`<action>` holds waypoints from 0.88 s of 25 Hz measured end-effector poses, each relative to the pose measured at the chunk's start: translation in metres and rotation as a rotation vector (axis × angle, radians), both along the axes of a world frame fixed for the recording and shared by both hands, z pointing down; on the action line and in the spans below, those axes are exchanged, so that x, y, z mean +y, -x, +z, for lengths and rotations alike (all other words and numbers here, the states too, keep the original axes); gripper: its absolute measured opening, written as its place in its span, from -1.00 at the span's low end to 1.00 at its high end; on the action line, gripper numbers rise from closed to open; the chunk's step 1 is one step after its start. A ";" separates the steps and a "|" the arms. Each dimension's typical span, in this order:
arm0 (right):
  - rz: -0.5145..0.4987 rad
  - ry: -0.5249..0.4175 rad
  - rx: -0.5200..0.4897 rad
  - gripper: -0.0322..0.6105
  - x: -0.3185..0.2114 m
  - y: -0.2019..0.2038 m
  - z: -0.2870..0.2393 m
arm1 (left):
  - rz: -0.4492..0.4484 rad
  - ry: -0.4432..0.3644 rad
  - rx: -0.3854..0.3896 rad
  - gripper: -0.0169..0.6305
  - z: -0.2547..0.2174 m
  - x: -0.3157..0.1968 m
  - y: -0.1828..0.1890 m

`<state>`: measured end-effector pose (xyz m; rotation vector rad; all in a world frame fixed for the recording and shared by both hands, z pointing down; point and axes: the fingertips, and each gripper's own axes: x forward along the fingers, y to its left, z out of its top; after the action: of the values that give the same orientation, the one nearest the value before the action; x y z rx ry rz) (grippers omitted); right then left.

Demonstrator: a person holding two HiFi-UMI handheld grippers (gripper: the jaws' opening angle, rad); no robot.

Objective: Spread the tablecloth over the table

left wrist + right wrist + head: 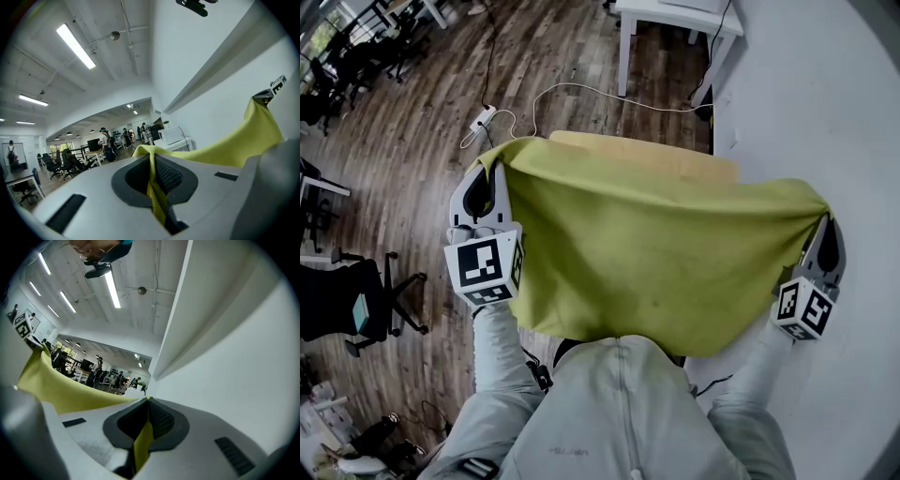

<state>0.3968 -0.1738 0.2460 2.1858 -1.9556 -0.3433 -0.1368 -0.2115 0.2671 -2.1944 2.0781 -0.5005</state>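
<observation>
A yellow-green tablecloth [656, 253] hangs stretched between my two grippers, in front of the person's body. My left gripper [495, 167] is shut on its left top corner, and the cloth [157, 197] runs pinched between the jaws. At the right, my right gripper [827, 220] is shut on the other top corner, with a strip of cloth [143, 441] clamped between its jaws. A pale wooden table [666, 155] shows just beyond the cloth's top edge; most of it is hidden by the cloth.
A white wall [825, 103] stands close on the right. A white desk [675, 23] is at the back, with a white cable and power strip [483, 117] on the wood floor. Office chairs [356, 305] stand at the left.
</observation>
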 end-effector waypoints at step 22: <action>0.009 0.179 0.349 -0.83 -0.178 -0.009 0.109 | 0.083 0.047 -0.250 -0.87 0.099 -0.188 -0.020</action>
<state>0.4059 -0.3520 0.3550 1.8765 -1.7158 -0.4909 -0.1166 -0.3998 0.3656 -2.1060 1.8585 -0.7777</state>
